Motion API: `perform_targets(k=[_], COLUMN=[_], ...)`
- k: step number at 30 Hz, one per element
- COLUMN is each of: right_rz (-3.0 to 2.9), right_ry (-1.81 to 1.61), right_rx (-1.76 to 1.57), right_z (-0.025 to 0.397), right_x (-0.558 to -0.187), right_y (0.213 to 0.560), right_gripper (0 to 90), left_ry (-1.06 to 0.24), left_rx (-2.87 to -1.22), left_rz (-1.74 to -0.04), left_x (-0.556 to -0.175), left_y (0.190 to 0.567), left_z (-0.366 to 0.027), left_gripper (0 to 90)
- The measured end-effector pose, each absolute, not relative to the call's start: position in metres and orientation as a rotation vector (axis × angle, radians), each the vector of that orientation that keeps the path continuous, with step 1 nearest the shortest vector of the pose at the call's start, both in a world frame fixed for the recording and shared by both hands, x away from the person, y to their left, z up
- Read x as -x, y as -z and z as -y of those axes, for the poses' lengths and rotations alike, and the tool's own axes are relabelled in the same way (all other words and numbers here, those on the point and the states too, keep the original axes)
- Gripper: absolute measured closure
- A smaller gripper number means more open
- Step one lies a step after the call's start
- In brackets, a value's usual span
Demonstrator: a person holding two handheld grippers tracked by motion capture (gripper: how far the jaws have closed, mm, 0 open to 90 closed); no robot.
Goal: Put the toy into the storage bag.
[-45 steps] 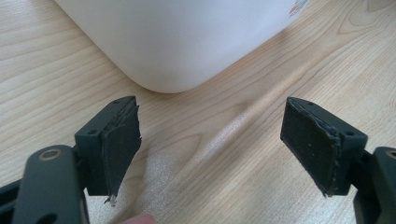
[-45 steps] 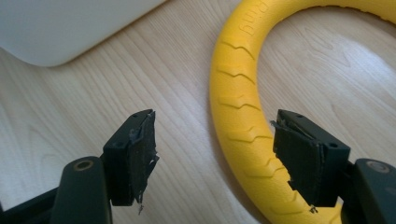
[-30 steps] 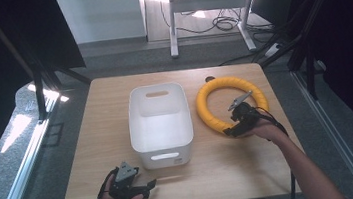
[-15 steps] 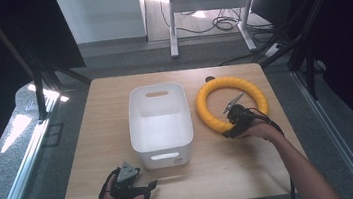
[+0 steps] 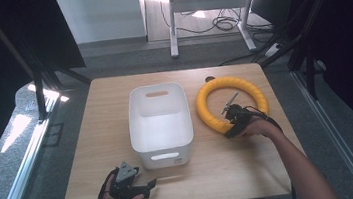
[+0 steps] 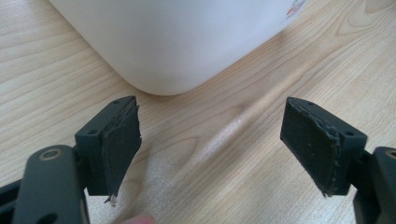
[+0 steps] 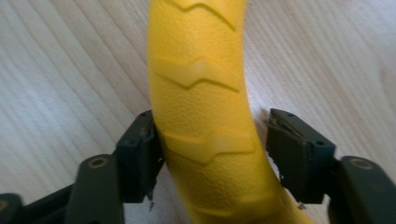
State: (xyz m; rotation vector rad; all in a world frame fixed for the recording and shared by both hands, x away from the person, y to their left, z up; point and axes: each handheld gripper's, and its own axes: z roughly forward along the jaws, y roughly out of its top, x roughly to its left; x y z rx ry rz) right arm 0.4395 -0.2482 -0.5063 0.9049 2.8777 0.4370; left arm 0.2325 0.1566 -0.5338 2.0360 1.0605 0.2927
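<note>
A yellow ribbed ring (image 5: 230,81) lies flat on the wooden table (image 5: 102,128), right of a white plastic bin (image 5: 163,156). My right gripper (image 5: 230,124) is at the ring's near-left arc. In the right gripper view the ring (image 7: 201,93) runs between the jaws of my right gripper (image 7: 215,158): the left jaw touches it and a small gap shows at the right jaw, so the gripper is open around it. My left gripper (image 5: 150,186) rests at the table's front, open and empty. Seen along the left gripper (image 6: 212,149), the bin's rounded corner (image 6: 177,42) is just ahead.
The bin is empty, with handle slots at both ends. Bare tabletop lies on either side of it and along the front edge. Beyond the table stand desk legs (image 5: 172,24), floor cables (image 5: 223,22) and dark frame posts.
The right gripper has edged a little to the left along the ring's near arc. The left gripper, the bin and the ring have stayed put.
</note>
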Motion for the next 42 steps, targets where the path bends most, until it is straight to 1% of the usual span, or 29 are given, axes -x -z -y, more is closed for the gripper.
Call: perform_targets(k=[1,2,7,16,23,24,27,28,31,42], right_rz=[-2.878,-2.893,-2.937,-2.955,-2.933,-2.933,-2.912,-2.912,-2.878,-2.785], right_ry=[-0.437,-0.430,-0.368,-0.402,-0.695,-0.695,-0.823,-0.823,-0.979,-1.253], right_rx=[-0.905,-0.881,-0.817,-0.816,-0.901,-0.901,-0.926,-0.926,-0.956,-0.987], right_z=[0.248,0.248,0.244,0.240,0.238,0.238,0.242,0.242,0.246,0.255], right_x=[-0.440,-0.440,-0.444,-0.445,-0.446,-0.446,-0.446,-0.446,-0.445,-0.444], right_y=[0.506,0.505,0.504,0.503,0.481,0.481,0.467,0.467,0.452,0.423], right_gripper=[38.9,41.6,44.8,47.0,49.5,49.5,50.1,50.1,50.8,51.8], left_ry=[-0.293,-0.291,-0.289,-0.289,-0.290,-0.290,-0.289,-0.289,-0.289,-0.289], left_rx=[-2.036,-2.040,-2.041,-2.040,-2.042,-2.042,-2.044,-2.044,-2.047,-2.048], left_rz=[-1.061,-1.060,-1.055,-1.059,-1.060,-1.060,-1.057,-1.057,-1.056,-1.053], left_x=[-0.233,-0.233,-0.232,-0.233,-0.233,-0.233,-0.233,-0.233,-0.233,-0.233], left_y=[0.534,0.534,0.534,0.535,0.535,0.535,0.535,0.535,0.535,0.535], left_z=[-0.157,-0.156,-0.155,-0.156,-0.156,-0.156,-0.155,-0.155,-0.155,-0.155], left_gripper=[20.2,20.2,20.2,20.2,20.2,20.2,20.2,20.2,20.2,20.2])
